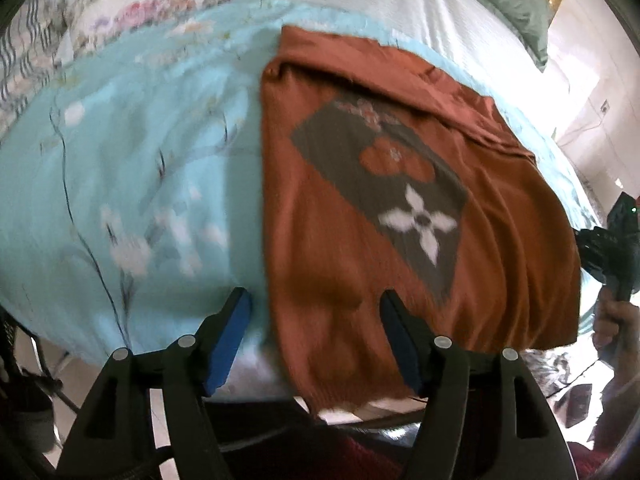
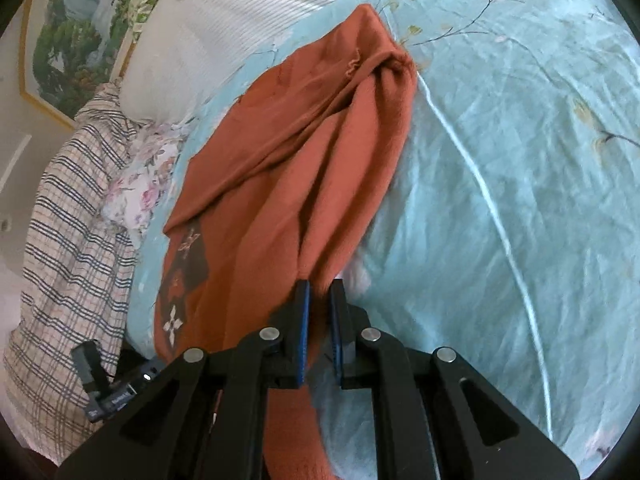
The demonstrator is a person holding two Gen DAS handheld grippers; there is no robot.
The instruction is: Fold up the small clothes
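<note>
A rust-orange knit sweater [image 1: 360,240] with a grey patch and a white flower lies on the light blue floral bedspread [image 1: 140,160]. My left gripper [image 1: 316,300] is open over the sweater's near hem, with its left finger over the bedspread and its right finger over the knit. In the right wrist view the sweater [image 2: 288,184] runs away from me in long folds. My right gripper [image 2: 319,292] is shut on the sweater's near edge, with orange fabric pinched between the blue pads. The right gripper also shows at the right edge of the left wrist view [image 1: 612,248].
White ribbed bedding [image 2: 224,28] and a green pillow [image 1: 516,8] lie at the head of the bed. A plaid cloth [image 2: 68,240] and a floral cloth [image 2: 144,188] lie beside the sweater. A framed picture [image 2: 76,40] hangs on the wall. The bed's near edge runs under my left gripper.
</note>
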